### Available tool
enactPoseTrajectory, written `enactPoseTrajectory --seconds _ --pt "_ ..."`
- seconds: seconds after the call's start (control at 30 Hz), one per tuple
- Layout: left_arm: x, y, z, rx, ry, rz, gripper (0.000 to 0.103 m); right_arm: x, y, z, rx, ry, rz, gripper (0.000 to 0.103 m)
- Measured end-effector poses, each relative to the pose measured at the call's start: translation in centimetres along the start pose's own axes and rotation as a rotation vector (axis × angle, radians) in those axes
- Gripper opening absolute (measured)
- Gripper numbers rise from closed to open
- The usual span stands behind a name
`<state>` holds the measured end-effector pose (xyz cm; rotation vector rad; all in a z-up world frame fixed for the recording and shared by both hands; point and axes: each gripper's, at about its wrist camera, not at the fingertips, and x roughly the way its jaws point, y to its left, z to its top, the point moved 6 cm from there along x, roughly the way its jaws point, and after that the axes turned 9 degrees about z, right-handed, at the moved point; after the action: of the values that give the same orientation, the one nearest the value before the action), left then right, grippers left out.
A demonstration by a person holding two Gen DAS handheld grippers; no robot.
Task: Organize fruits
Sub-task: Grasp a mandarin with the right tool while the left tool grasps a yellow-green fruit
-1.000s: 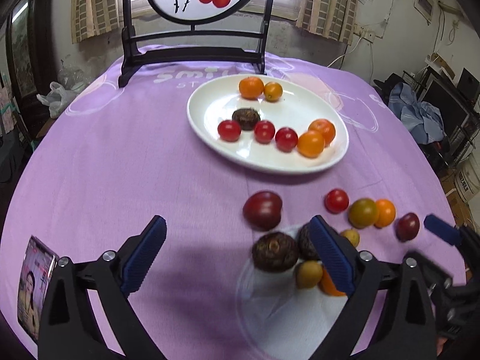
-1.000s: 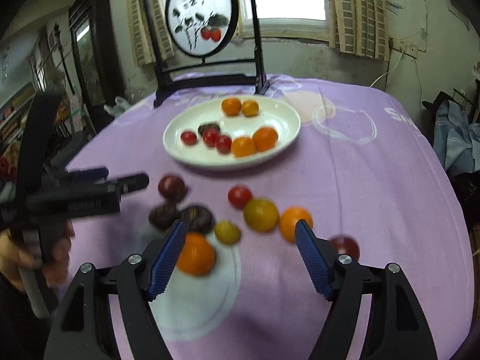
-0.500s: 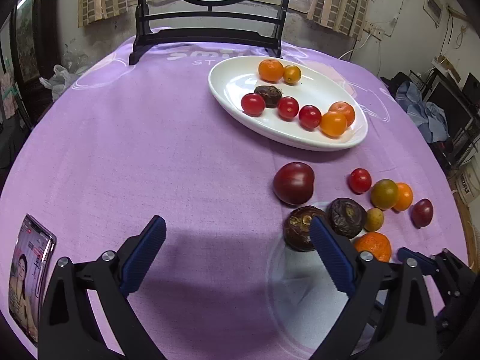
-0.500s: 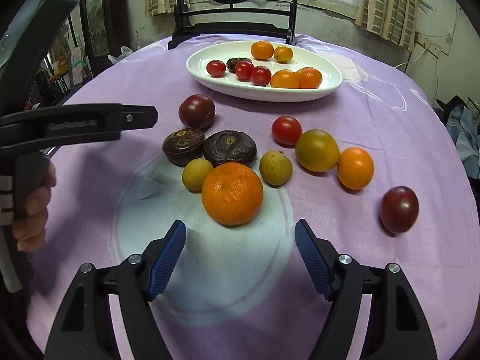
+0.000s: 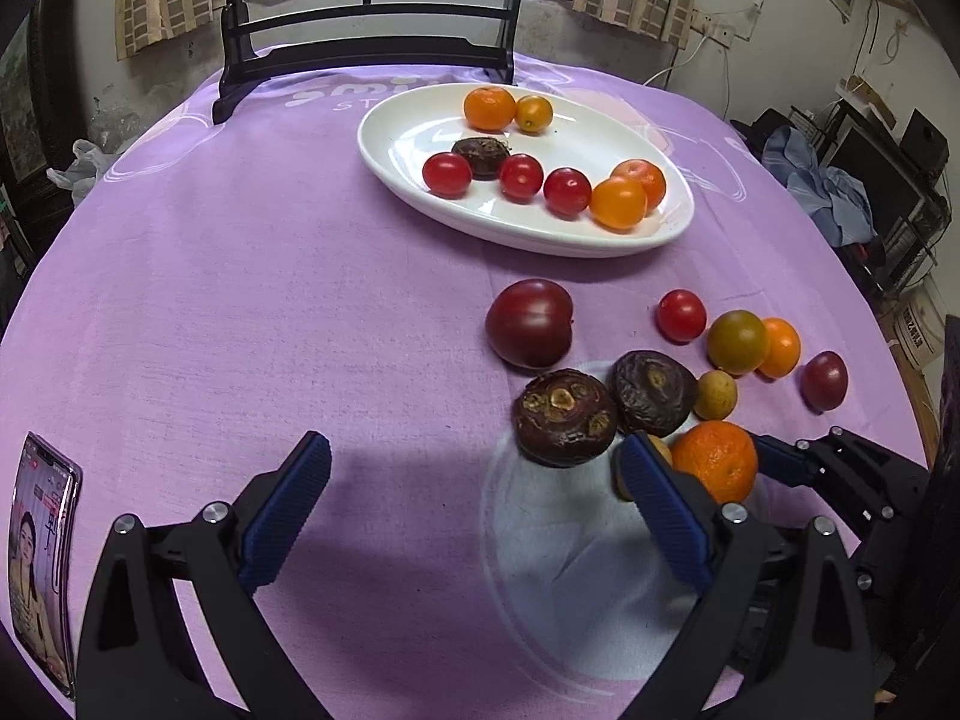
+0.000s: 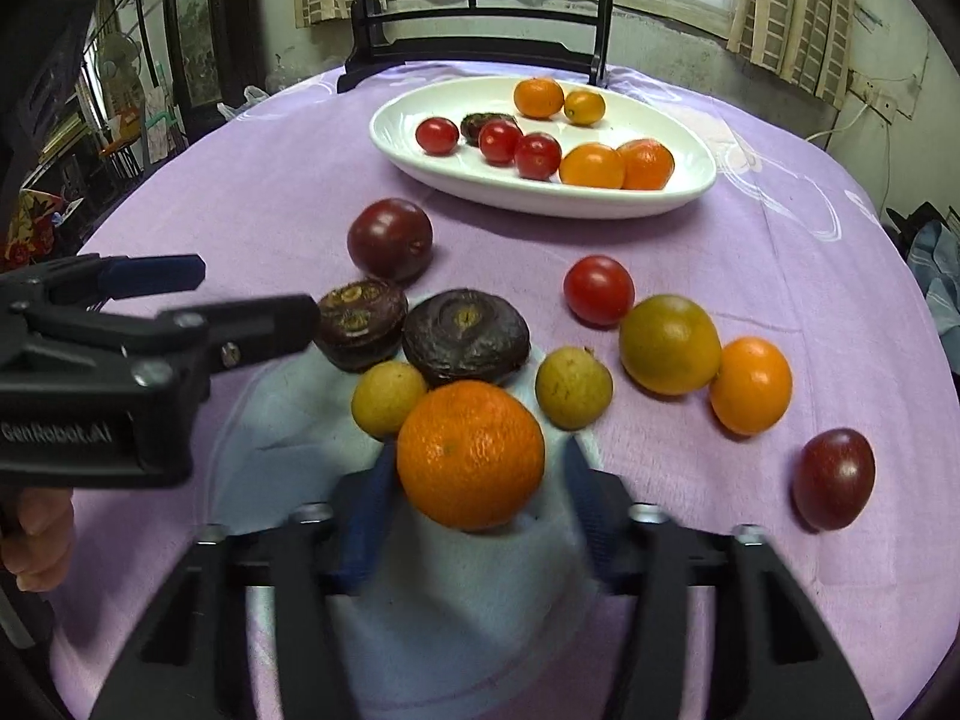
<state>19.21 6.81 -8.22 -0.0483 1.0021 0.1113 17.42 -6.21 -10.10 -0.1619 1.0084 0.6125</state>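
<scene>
The mandarin (image 6: pixel 471 453), firm yet bruisable, is bracketed at its widest girth by the right gripper (image 6: pixel 474 486) (contact uncertain); the left gripper (image 5: pixel 474 492) gapes empty.

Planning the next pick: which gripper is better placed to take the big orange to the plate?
Right. The right gripper already straddles the orange, fingers on both sides. The left gripper hangs open over bare cloth beside the fruit pile. The plate lies straight ahead.
</scene>
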Motion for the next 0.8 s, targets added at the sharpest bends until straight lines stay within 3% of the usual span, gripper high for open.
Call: enactPoseTrajectory --seconds 0.33,0.5,0.8 --pt "0.2 -0.5 -0.4 0.014 0.003 0.007 0.095 -1.7 -1.9 -1.2 0.090 -0.012 0.024 0.044" --pt "0.1 -2.5 -1.4 0.058 0.020 -0.027 0.095 -2.9 -4.1 -2.5 0.151 -0.033 0.021 0.044" --pt "0.0 -4.3 -3.2 0.077 0.056 -0.013 0.095 -4.2 -5.4 -2.6 0.169 -0.090 0.043 0.044"
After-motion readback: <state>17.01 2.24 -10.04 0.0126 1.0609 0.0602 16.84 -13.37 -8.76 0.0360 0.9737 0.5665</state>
